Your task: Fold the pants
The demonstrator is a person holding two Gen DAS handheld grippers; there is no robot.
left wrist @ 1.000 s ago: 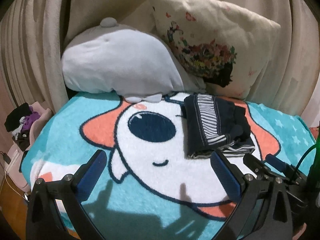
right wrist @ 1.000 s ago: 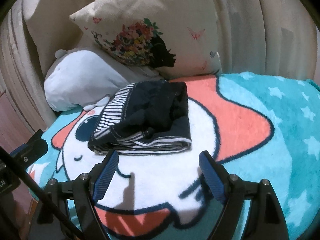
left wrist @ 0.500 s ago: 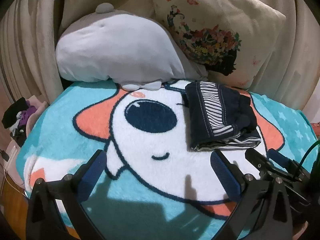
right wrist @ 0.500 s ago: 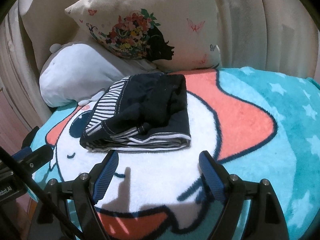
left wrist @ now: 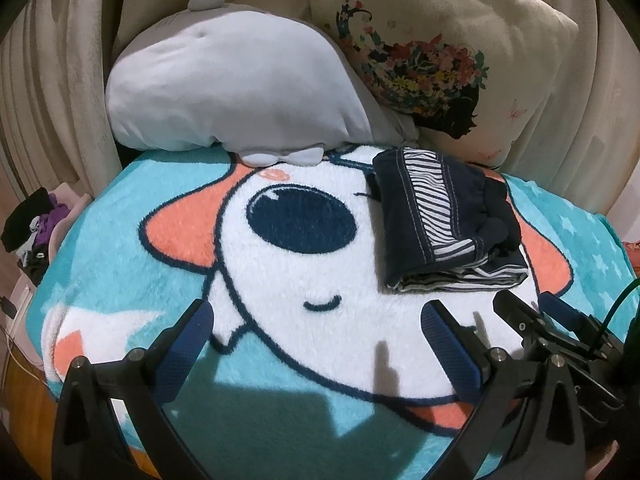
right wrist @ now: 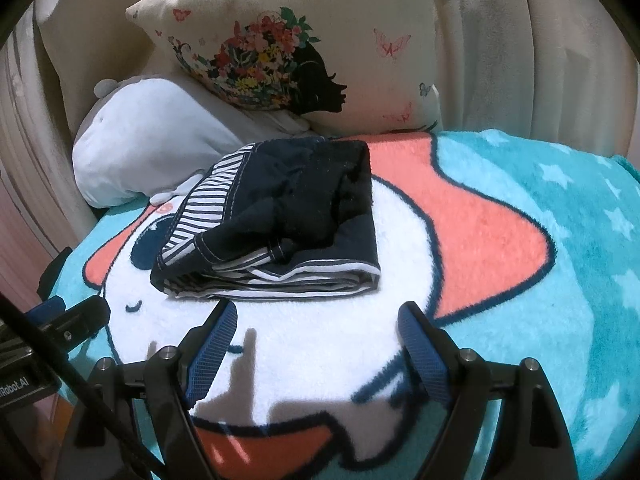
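Note:
The dark navy pants with a striped lining lie folded into a compact stack on the cartoon blanket, at the right of the left wrist view. They also show in the middle of the right wrist view. My left gripper is open and empty, above the blanket to the left of and nearer than the pants. My right gripper is open and empty, just in front of the stack's near edge. The right gripper's tips also show at the right in the left wrist view.
A grey plush whale and a floral cushion lean against the beige curtain behind the pants. A pile of clothes sits off the blanket's left edge. The left gripper's body shows at the left of the right wrist view.
Both grippers have moved forward, closer to the folded pants, and stayed open. The pants have not moved.

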